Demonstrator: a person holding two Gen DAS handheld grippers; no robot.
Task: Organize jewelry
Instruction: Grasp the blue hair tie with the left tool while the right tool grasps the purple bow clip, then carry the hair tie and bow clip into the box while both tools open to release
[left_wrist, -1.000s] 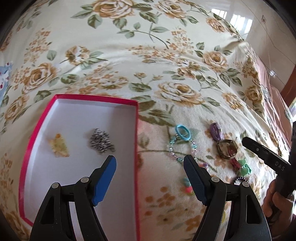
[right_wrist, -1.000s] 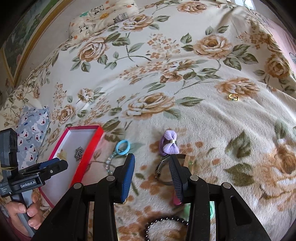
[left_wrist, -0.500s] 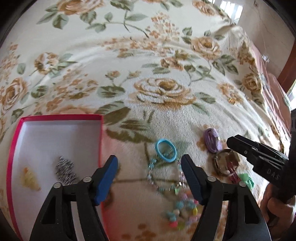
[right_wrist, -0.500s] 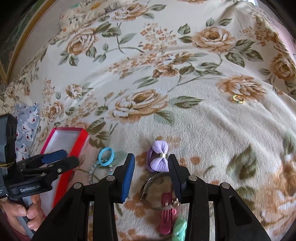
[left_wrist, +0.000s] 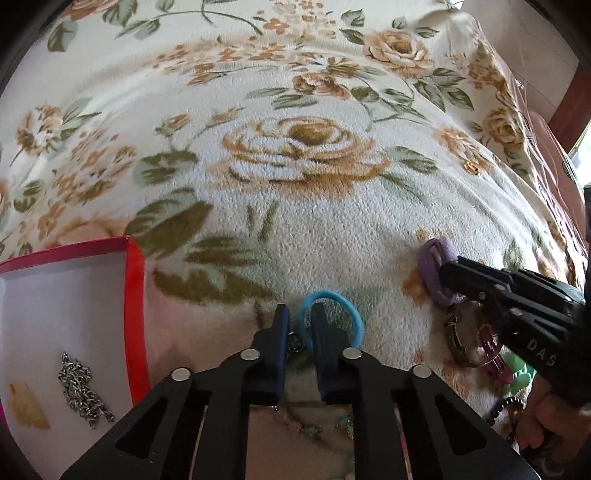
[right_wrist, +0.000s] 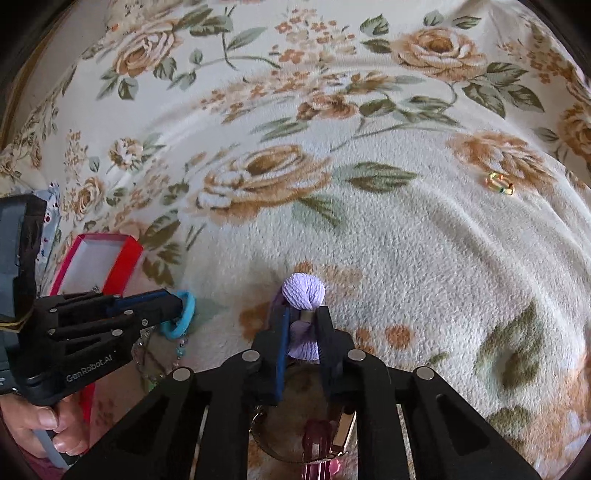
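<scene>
My left gripper (left_wrist: 298, 320) is shut on the rim of a blue hair tie (left_wrist: 349, 312) lying on the floral blanket; it also shows in the right wrist view (right_wrist: 181, 314). My right gripper (right_wrist: 303, 317) is shut on a purple bow hair tie (right_wrist: 303, 291), also visible in the left wrist view (left_wrist: 432, 266). A red box (left_wrist: 135, 295) with a white inside holds a silver chain (left_wrist: 83, 391) and a yellowish piece (left_wrist: 27, 408) at the lower left.
A bangle with a pink clip (right_wrist: 321, 443) lies under my right gripper. A beaded bracelet (left_wrist: 314, 428) lies under my left gripper. A small gold ring (right_wrist: 499, 183) lies far right. A green clip (left_wrist: 519, 380) and dark bead bracelet (left_wrist: 502, 406) are near the right hand.
Both grippers moved forward and down and closed: the left on the blue hair tie, the right on the purple bow hair tie.
</scene>
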